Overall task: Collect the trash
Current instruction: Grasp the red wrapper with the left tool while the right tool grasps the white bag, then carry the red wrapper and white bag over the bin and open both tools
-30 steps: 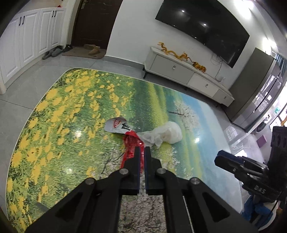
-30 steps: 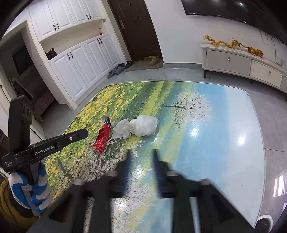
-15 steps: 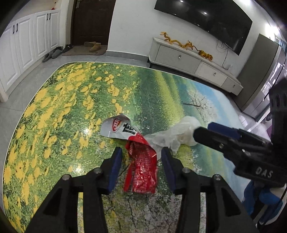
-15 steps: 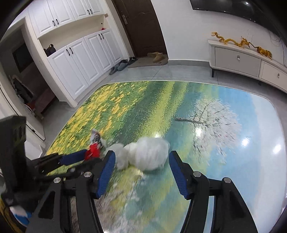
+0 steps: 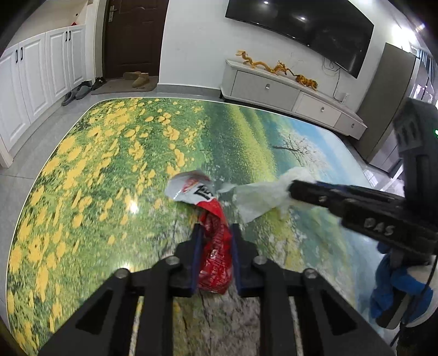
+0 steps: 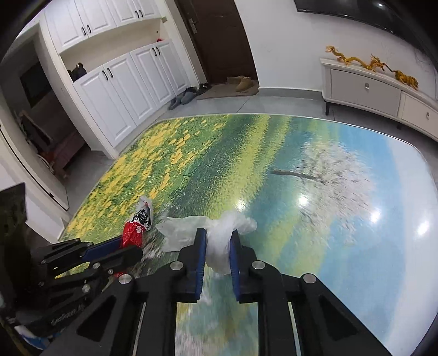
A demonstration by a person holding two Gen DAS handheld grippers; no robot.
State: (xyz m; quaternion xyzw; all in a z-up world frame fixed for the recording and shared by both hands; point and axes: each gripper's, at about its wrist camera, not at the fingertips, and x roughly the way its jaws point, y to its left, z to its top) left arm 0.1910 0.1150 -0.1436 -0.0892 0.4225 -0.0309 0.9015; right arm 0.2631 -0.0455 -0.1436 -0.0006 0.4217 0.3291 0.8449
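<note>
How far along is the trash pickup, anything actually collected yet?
Nothing looks collected yet; no bin shows. In hand: the left gripper is closed around the red snack wrapper, the right gripper around the white plastic bag. Both pieces seem to rest on the table. Left: lift and dispose of both.

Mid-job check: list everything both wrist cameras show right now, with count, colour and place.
snack wrapper: 1, red and white, on table, between left claw's fingers
plastic bag: 1, white, on table, between right claw's fingers
table: 1, printed flower meadow top
TV: 1, black, on wall
TV cabinet: 1, white, below TV
dragon figures: golden, on cabinet
cupboards: white, by door
door: 1, dark brown
shoes: several, by door
left claw: closed on wrapper
right claw: closed on bag
</note>
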